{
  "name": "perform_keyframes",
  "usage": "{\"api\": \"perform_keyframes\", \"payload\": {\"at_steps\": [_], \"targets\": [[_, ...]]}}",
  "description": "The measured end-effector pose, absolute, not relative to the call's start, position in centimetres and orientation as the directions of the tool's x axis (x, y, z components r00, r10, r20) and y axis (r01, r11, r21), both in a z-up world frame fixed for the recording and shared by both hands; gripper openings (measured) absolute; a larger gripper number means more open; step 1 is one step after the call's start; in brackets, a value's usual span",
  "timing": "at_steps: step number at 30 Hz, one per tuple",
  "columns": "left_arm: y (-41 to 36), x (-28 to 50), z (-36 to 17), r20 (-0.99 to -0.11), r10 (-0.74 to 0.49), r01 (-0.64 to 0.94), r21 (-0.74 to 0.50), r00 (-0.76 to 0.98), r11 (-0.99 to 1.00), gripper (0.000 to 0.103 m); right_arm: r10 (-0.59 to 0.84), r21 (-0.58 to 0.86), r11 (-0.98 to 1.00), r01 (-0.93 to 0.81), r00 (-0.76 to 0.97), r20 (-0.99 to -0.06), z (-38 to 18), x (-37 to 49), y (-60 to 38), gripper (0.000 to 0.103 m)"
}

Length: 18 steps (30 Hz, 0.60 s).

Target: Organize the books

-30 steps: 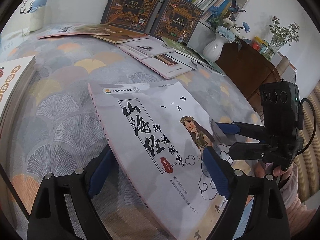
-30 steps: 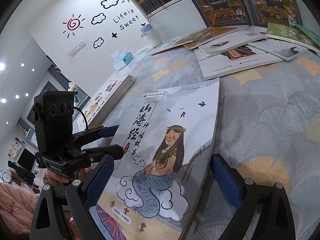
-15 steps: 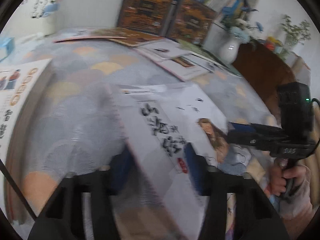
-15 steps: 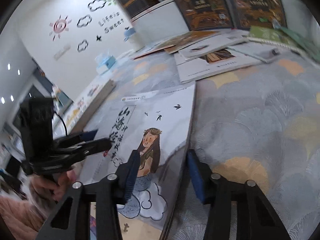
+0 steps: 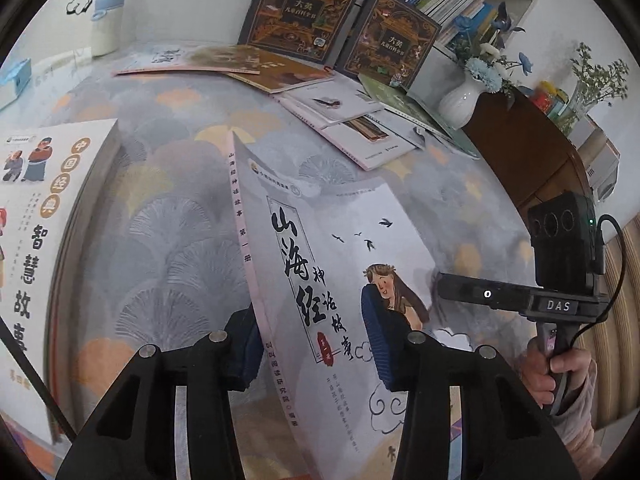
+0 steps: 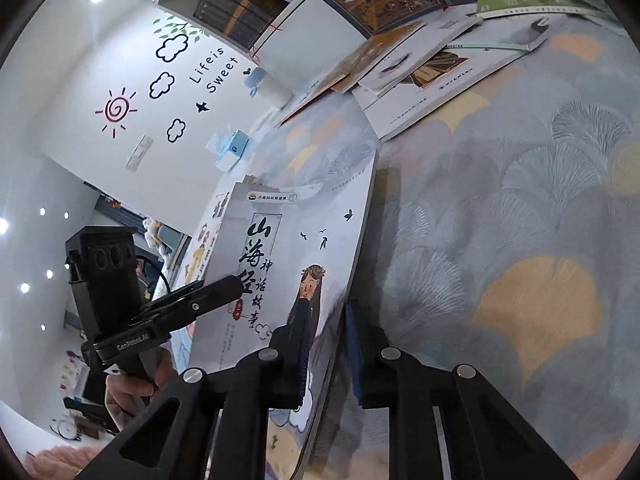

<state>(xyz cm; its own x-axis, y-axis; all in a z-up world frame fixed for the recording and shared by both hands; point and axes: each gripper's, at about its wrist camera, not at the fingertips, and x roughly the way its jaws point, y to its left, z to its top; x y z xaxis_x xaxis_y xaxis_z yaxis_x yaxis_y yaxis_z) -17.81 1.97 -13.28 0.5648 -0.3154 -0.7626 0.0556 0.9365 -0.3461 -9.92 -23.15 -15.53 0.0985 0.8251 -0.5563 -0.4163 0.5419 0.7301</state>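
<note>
A: Where is the white storybook (image 5: 320, 264)?

B: Centre of both frames, above the patterned cloth (image 5: 160, 208). Its long axis runs from bottom centre toward the upper middle.

A: And the claws?

B: Both have just been closing. The left gripper (image 5: 312, 344) pinches the spine side; the right gripper (image 6: 326, 354) pinches the opposite long edge. Neither hand is nearer.

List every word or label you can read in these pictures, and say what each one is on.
"山海经神话故事": cover of the held book
"中国经典智慧故事": top book of the stack
"大英 儿童百科全书": the two dark books leaning on the shelf
"Lifeis Sweet": wall sticker
"DAS": right tongs
"GenRobot.AI": left tongs
Small print on the other covers: unreadable.
</note>
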Motion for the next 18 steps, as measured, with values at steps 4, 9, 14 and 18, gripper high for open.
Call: {"api": "perform_keyframes", "payload": {"at_steps": [4,9,14,18], "targets": [[2.4,-17.4,-12.2,-0.775,-0.318,0.059,-0.344,0.546,0.937,0.038,0.819,0.720,0.549,-0.424,0.101,-0.565,-13.6,-10.2,-22.5,0.018],[3.7,-16.9,-9.1,-0.760,-0.334,0.087,-0.346,0.557,0.934,0.038,0.818,0.720,0.553,-0.420,0.109,-0.565,-10.3,-10.0,-21.4,0.018],[6.1,-16.3,-6.7,-0.738,-0.351,0.110,-0.355,0.577,0.928,0.038,0.791,0.690,0.589,-0.421,0.126,-0.599,-7.1,-9.6,-19.1,0.018],[7.6,-15.9,-6.2,-0.724,-0.357,0.106,-0.369,0.590,0.923,0.038,0.773,0.670,0.608,-0.426,0.126,-0.621,-5.9,-9.7,-16.9,0.018]]}}
